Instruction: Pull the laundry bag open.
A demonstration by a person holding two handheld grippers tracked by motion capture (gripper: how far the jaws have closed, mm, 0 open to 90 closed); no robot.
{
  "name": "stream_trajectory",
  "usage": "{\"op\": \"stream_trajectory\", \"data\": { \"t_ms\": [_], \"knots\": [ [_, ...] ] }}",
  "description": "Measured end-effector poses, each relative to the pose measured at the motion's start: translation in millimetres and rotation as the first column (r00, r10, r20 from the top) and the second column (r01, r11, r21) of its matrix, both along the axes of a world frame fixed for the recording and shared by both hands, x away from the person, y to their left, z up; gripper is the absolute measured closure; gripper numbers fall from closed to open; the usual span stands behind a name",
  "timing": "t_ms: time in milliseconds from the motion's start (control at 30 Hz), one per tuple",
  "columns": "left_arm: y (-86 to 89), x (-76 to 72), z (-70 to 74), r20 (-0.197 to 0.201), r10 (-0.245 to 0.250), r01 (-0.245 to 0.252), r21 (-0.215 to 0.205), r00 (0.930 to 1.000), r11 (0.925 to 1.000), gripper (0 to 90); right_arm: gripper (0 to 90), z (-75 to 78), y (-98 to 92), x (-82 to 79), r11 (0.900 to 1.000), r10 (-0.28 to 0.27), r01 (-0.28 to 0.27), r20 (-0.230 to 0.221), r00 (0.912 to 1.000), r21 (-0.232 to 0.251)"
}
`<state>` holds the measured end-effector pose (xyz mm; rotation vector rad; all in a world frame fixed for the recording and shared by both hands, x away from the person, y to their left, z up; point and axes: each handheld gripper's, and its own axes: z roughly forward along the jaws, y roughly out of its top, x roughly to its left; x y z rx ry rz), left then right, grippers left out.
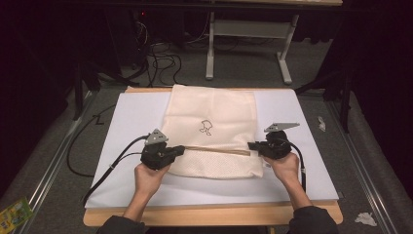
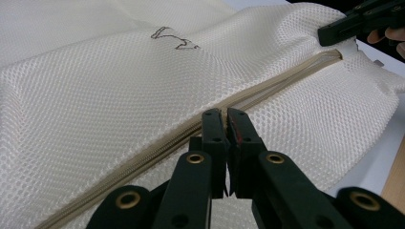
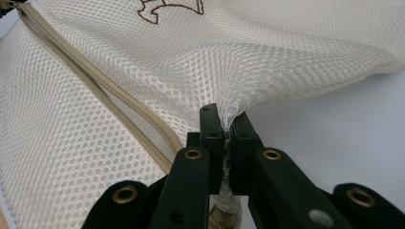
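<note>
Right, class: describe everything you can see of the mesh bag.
The mesh bag is cream, made of fine netted fabric, with a small dark stitched outline on its front. It lies flat on the white sheet. A beige zip crosses it near the person's end. The left gripper is shut at the zip; the right gripper pinches the fabric at its side.
</note>
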<state>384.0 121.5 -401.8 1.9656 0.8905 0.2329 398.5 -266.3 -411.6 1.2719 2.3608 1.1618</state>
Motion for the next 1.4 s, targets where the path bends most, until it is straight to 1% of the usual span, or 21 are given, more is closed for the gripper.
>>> {"op": "stream_trajectory", "data": {
  "t_ms": [167,300,433,500,567,667,733,800,1033,1100,1133,1200,1400],
  "knots": [
    [3.7,1.0,0.2,-0.008,0.008,-0.008,-0.007,0.9999,0.9999,87.5,88.7,-0.9,-2.6,1.4,1.000,-0.011,0.011,-0.001,0.9999,-0.003],
    [6.7,0.4,1.0,-0.003,0.012,-0.012,-0.002,0.9999,0.9999,87.5,88.8,0.2,-3.1,1.3,1.000,-0.015,0.015,0.001,0.9999,-0.003],
    [12.1,1.0,1.7,-0.002,0.027,-0.027,-0.017,0.9996,0.9995,87.5,88.8,1.2,-4.4,2.5,1.000,-0.022,0.022,0.009,0.9997,-0.002],
    [13.8,0.9,2.7,0.002,0.028,-0.028,-0.013,0.9996,0.9995,87.5,88.8,1.2,-5.7,2.7,1.000,-0.028,0.028,0.007,0.9996,-0.002],
    [15.8,0.9,3.4,0.006,0.033,-0.032,-0.017,0.9994,0.9993,87.5,88.8,1.9,-7.0,3.0,1.000,-0.027,0.028,0.012,0.9995,-0.010],
    [19.1,1.6,3.6,0.004,0.038,-0.038,-0.024,0.9993,0.9990,87.5,88.8,3.6,-9.7,2.9,0.999,-0.036,0.036,0.011,0.9993,-0.010],
    [20.8,1.7,4.1,0.008,0.042,-0.042,-0.019,0.9991,0.9989,87.5,88.8,4.1,-10.8,3.2,0.999,-0.039,0.039,0.016,0.9991,-0.012],
    [22.4,1.9,5.3,0.007,0.043,-0.043,-0.025,0.9990,0.9988,87.5,88.8,4.1,-11.8,3.1,0.999,-0.047,0.047,0.011,0.9988,-0.010],
    [24.6,2.7,6.7,0.006,0.041,-0.041,-0.025,0.9991,0.9989,87.5,88.8,4.4,-12.6,4.1,0.999,-0.046,0.046,0.018,0.9988,-0.011],
    [25.5,3.1,6.8,0.006,0.050,-0.050,-0.021,0.9987,0.9985,87.5,88.8,4.1,-12.8,4.1,0.999,-0.052,0.052,0.017,0.9985,-0.007],
    [26.9,3.2,7.3,0.007,0.052,-0.052,-0.023,0.9986,0.9984,87.5,88.8,4.0,-13.0,4.2,0.998,-0.055,0.056,0.015,0.9984,-0.016],
    [29.1,2.8,8.2,0.010,0.056,-0.056,-0.017,0.9984,0.9983,87.5,88.8,3.4,-15.2,4.7,0.998,-0.054,0.054,0.016,0.9984,-0.016],
    [32.7,4.1,7.9,0.006,0.062,-0.062,-0.016,0.9981,0.9980,87.5,88.8,4.3,-19.2,4.5,0.998,-0.068,0.068,0.016,0.9976,-0.016]
  ]
}}
